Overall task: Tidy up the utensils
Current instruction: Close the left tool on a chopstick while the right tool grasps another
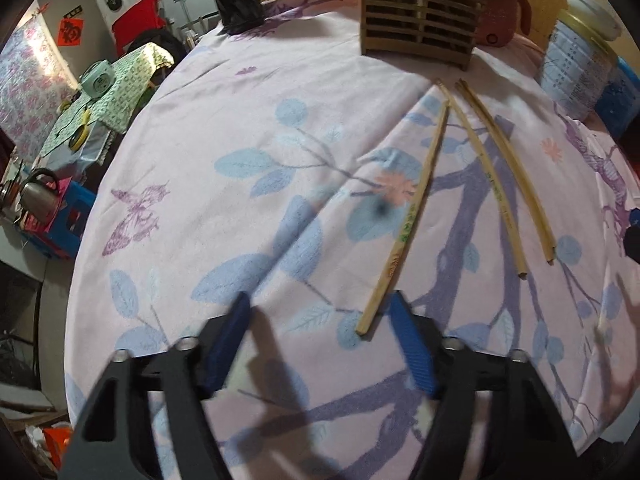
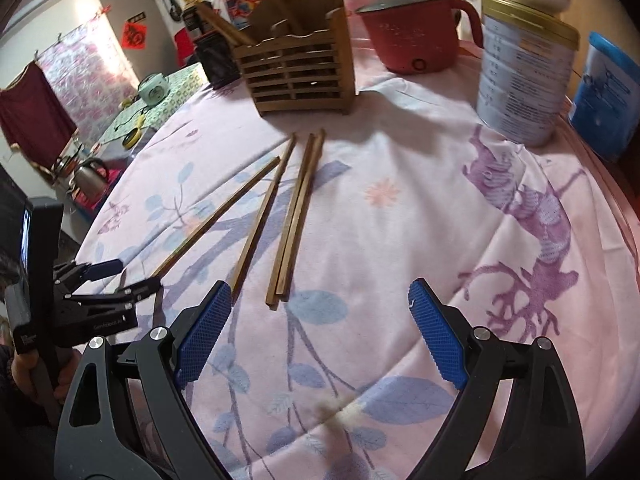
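The job looks barely started: the chopsticks (image 2: 256, 216) lie loose on the tablecloth (image 2: 400, 240) near the wooden holder (image 2: 296, 76), while the left gripper (image 1: 320, 344) and right gripper (image 2: 320, 328) both gape wide and hold nothing.

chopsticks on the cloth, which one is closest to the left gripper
The leftmost chopstick, lying apart from the others; its near end sits just inside the open left gripper.

A red electric pot (image 2: 412, 28) stands beside a labelled tin (image 2: 520, 76).
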Motion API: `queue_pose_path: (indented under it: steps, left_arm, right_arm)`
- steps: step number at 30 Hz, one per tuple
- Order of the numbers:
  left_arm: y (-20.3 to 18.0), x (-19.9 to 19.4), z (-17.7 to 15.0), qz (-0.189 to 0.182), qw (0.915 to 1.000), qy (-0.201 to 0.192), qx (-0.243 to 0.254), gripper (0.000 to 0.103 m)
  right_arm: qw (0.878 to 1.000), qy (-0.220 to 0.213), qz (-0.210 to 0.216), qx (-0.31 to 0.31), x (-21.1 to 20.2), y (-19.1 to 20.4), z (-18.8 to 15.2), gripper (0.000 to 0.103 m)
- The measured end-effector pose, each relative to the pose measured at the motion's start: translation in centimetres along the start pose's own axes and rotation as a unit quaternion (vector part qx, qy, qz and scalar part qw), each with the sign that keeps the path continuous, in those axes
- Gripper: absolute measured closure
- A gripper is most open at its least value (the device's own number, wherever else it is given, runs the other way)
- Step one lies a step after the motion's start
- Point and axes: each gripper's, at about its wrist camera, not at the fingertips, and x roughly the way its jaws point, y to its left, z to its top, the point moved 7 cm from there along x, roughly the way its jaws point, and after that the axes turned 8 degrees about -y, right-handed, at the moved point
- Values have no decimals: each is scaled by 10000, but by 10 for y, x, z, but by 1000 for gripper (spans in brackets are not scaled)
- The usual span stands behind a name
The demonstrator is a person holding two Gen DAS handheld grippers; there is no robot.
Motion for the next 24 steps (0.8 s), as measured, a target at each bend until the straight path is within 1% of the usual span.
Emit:
queue_pose_path:
  steps: [2, 3, 4, 5, 7, 8, 10, 12, 13, 15, 16, 18, 20, 22, 24]
  left_arm:
    - [-8, 0, 1, -150, 9998, -65, 61, 65]
    - [-13, 1, 2, -215, 9997, -95, 120, 72]
    - [-19, 1, 3, -280, 9994, -115, 187, 87]
    - [-28, 1, 5, -350, 9988, -143, 304, 93]
    - [-33, 2, 7, -257, 9988, -196, 379, 95]
    - [-31, 4, 9, -191, 9992, -207, 296, 96]
    - [-23, 7, 12, -145, 9997, -159, 102, 96]
    - [-10, 8, 13, -37, 9999, -120, -15, 96]
    - [-5, 8, 13, -23, 9999, -113, -49, 96]
    - [2, 6, 10, -50, 9999, -102, -117, 96]
    - [3, 5, 9, -52, 9999, -102, -123, 96]
    - [4, 4, 8, -25, 9999, -107, -62, 95]
    - [3, 3, 7, -5, 9999, -111, -5, 95]
    - [4, 3, 7, -13, 9999, -112, 11, 95]
    - [5, 3, 7, -10, 9999, -113, 11, 93]
  right_arm:
    - [10000, -27, -27, 13, -3, -4, 0, 16]
    - [10000, -48, -47, 41, -5, -7, 0, 16]
    - [9999, -83, -66, 93, -7, -11, 0, 16]
    - [9998, -102, -74, 129, -9, -13, 0, 16]
    - [9997, -129, -67, 212, -10, -19, 1, 16]
    - [9996, -137, -41, 242, -10, -19, 1, 16]
    - [9998, -114, 54, 172, -7, -15, 0, 23]
    - [9999, -92, 82, -78, -1, -6, -1, 37]
    - [9996, -90, 74, -259, 3, -1, -2, 39]
    - [9978, -31, 49, -660, 14, 11, -8, 49]
    - [9970, 41, 50, -771, 20, 15, -11, 52]
    - [9958, 254, 64, -881, 33, 18, -20, 62]
    - [9954, 340, 27, -900, 39, 16, -23, 64]
    - [9955, 366, 56, -867, 42, 15, -23, 64]
    - [9955, 437, 151, -823, 46, 16, -25, 64]
